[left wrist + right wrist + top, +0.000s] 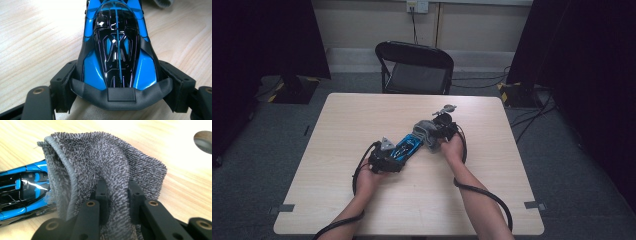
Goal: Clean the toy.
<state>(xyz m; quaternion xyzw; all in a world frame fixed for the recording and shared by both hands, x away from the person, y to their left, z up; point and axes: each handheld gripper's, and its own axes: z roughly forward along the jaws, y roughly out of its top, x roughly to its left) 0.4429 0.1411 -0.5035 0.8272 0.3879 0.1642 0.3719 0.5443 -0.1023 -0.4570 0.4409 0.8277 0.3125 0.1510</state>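
Grey terry cloth (107,165) hangs bunched between the jaws of the right gripper (116,202), which are pinched tight on a fold of it; the cloth drapes up and over in front of the jaws, its stitched hem curving down the left side of the right gripper view. Just left of the cloth in that view lies 1 end of the blue and black toy car (22,192), its glossy bodywork touching or almost touching the hanging edge of the fabric.

From the high view, the toy car (406,147) rests on the light wooden table (362,115) near its middle, lying on a slant from near left to far right. The left gripper (387,157) holds the near-left end, and the right gripper (439,132) with the cloth (424,131) sits at the far-right end. Both forearms come in from the near edge, each with a black cable trailing over the tabletop.

In the left gripper view, the 2 jaws of the left gripper (120,85) stand wide, clamped against either flank of the car (116,50) at its black end piece, and the car's dark glossy canopy stretches away from the camera. A corner of the cloth (163,2) shows at the far end of the car. Beyond the table stands a black folding chair (414,67).
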